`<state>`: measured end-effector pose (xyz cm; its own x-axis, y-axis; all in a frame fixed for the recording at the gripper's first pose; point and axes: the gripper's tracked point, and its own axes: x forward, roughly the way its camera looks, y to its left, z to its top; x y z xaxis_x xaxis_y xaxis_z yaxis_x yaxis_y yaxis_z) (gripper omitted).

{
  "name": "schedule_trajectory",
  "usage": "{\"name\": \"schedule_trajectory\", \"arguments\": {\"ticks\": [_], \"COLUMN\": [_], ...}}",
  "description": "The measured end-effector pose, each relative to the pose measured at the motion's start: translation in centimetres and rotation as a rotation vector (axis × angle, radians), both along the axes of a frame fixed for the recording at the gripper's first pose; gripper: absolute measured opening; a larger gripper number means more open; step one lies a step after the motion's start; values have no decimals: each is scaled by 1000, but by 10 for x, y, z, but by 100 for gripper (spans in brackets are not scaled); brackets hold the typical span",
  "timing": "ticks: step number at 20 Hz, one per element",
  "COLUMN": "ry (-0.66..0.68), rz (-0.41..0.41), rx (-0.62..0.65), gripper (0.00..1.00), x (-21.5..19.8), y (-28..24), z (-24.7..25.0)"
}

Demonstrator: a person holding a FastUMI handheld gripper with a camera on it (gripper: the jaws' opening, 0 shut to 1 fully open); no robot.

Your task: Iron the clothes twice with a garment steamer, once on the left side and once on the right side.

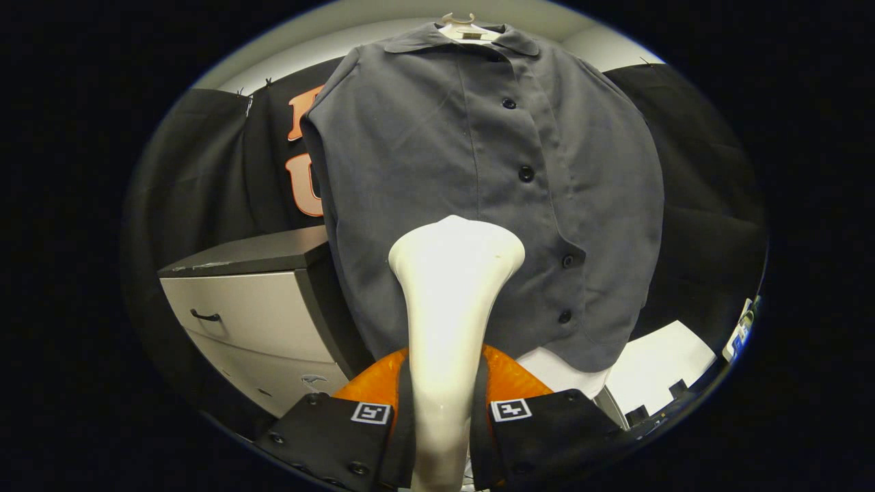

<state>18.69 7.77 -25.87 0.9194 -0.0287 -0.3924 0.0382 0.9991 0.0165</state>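
A grey button-up shirt (437, 178) hangs from a hanger (459, 26) straight ahead of me, its button placket running down right of centre. My gripper (443, 410) is shut on the white garment steamer (451, 301), both fingers pressing on its handle. The steamer's wide head points up toward the shirt's lower left panel, close to the cloth; whether it touches I cannot tell.
A drawer cabinet (253, 307) with a dark top stands to the left, beside and behind the shirt. A white surface (656, 362) lies low on the right beyond the hem. Black cloth walls the booth behind.
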Motion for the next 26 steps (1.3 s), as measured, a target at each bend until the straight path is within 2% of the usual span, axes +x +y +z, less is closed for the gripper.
{"name": "schedule_trajectory", "arguments": {"ticks": [4,7,10,14,17,19,22,26], "ry": [-2,-35,-101,-222,-302,-331,-356,-388], "rz": [7,9,26,5,-17,-35,-51,-70], "rx": [1,7,19,41,-6,-34,-1,-42], "gripper": [39,39,39,39,39,39,39,39], "x": [-7,-14,-19,-14,-8,-4,7,37], "y": [1,2,2,-17,-37,-54,-73,-107], "z": [-2,16,57,127,170,191,220,255]}}
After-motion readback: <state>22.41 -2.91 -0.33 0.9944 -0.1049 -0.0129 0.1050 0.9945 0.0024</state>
